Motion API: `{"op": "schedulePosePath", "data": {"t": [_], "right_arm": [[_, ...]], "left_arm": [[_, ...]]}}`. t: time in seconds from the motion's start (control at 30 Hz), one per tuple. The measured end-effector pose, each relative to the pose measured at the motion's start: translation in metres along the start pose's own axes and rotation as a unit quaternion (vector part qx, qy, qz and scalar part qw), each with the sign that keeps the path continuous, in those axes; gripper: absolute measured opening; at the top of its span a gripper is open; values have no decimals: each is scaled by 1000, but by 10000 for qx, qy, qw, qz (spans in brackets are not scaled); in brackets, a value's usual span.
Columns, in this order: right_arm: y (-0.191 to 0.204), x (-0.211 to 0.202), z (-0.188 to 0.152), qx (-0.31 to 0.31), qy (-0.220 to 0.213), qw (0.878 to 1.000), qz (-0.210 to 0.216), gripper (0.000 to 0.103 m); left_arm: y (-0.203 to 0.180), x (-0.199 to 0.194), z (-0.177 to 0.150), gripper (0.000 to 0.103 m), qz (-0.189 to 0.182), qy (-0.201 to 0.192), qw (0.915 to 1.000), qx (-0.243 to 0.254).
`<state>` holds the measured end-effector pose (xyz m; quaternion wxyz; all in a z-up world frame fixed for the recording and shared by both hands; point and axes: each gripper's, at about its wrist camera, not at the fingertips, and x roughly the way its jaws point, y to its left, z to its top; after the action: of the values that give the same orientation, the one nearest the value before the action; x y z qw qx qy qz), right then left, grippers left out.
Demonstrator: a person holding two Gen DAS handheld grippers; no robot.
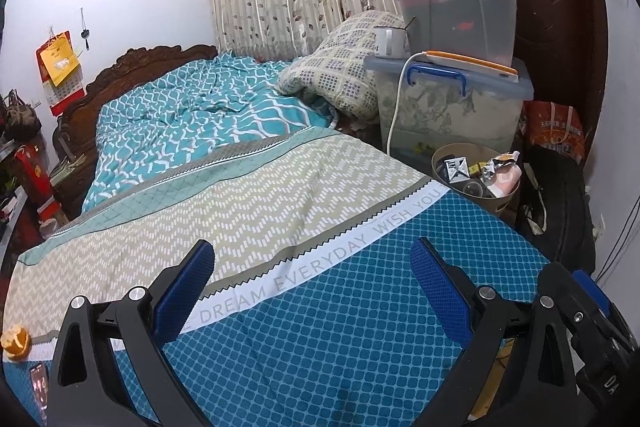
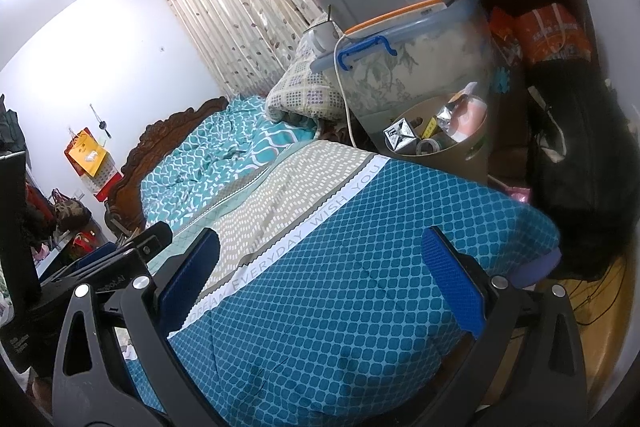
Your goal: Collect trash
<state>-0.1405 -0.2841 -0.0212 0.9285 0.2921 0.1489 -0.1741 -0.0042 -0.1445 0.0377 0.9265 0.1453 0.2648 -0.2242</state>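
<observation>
A: What takes up most of the view?

B: The bed. Its foot end is covered in a blue patterned sheet with a white lettered band, then a beige zigzag strip, and a teal quilt lies bunched up toward the carved headboard.

A: And beside the bed?

B: At its far right corner stands a stack of clear bins, teal-lidded ones on top of a blue-handled one. A checked pillow leans on the bed against that stack, and a white mug sits on the lowest bin's lid, next to an orange-edged flat thing.

A: Where is the trash?

B: In a round tan basket on the floor, just beside the bed's right edge and in front of the bins. It holds a black-and-white carton, a crumpled foil wrapper and other scraps. A piece of orange peel also lies on the bed, at its left edge near the foot.

A: The claws?

B: The left gripper hangs over the blue foot end, fingers spread wide, nothing between them. The right gripper is the same: released, empty, over the bed's foot corner, with the basket well ahead of it.
</observation>
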Motion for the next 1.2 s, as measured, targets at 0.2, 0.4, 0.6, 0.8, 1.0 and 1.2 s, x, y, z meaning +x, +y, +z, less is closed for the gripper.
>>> {"op": "schedulePosePath", "data": {"t": [0.2, 0.4, 0.6, 0.8, 1.0, 1.2], "right_arm": [[0, 0, 0, 22, 17, 10000, -1, 100], [-1, 1, 0, 27, 9, 10000, 14, 100], [-3, 2, 0, 49, 29, 10000, 21, 100], [-3, 3, 1, 53, 37, 10000, 25, 100], [-3, 3, 1, 45, 34, 10000, 26, 100], [-3, 2, 0, 52, 31, 10000, 24, 100]], "left_arm": [[-1, 0, 0, 94, 15, 5, 10000, -10], [-2, 2, -1, 94, -6, 42, 10000, -6], [-3, 2, -2, 94, -22, 47, 10000, -5], [-3, 3, -2, 94, -27, 57, 10000, -3], [-3, 4, -4, 94, -53, 74, 10000, 9], [-4, 4, -5, 94, -61, 74, 9999, 36]]}}
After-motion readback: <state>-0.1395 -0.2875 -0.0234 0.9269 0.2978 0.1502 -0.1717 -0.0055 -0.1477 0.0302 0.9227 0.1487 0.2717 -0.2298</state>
